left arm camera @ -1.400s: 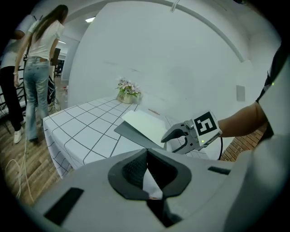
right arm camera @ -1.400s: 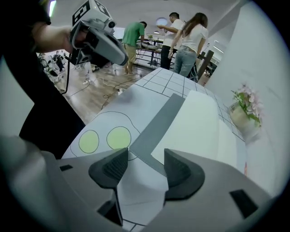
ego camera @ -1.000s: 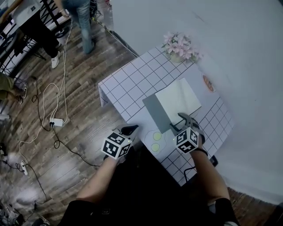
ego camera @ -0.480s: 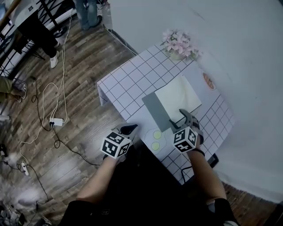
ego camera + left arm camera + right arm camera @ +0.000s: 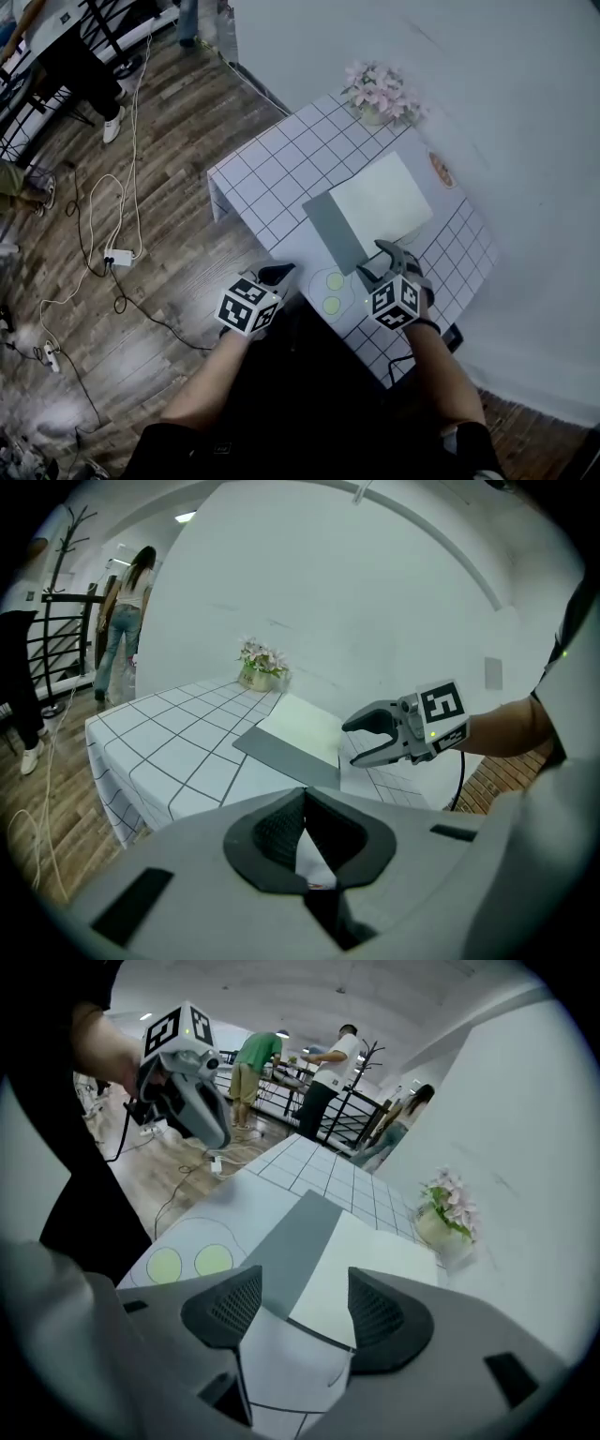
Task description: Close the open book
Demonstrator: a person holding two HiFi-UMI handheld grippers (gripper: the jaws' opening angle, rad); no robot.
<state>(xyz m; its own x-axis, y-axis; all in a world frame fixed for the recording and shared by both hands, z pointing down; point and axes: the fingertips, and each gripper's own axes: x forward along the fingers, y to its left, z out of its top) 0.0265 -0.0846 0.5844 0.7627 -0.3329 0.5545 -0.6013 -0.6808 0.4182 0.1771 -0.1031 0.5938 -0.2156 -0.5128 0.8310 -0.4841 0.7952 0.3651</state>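
The book (image 5: 380, 202) is lying open on the counter (image 5: 272, 164), on the side close to the wall. Its cream page is facing up and its grey cover (image 5: 328, 230) is spreading flat beside it. Next to how it looked a second ago, the cream page is looking a little wider and flatter, so it seems to be settling down, not folding shut. That means the book is still waiting to be closed. The right hand-held gripper (image 5: 370, 260) is hovering just over the near edge of the book, right where the grey part is meeting the cream part. It has only slid a tiny bit, and its jaws are standing wide apart, gripping nothing. I think it is getting ready to catch the grey cover and swing it over the page. The left hand-held gripper (image 5: 277, 274) is waiting by the front edge of the counter, well apart from the book, with its jaws together and nothing in them. Two green circles (image 5: 333, 281) are showing between the two grippers, and pink flowers (image 5: 380, 92) are sitting at the far corner.
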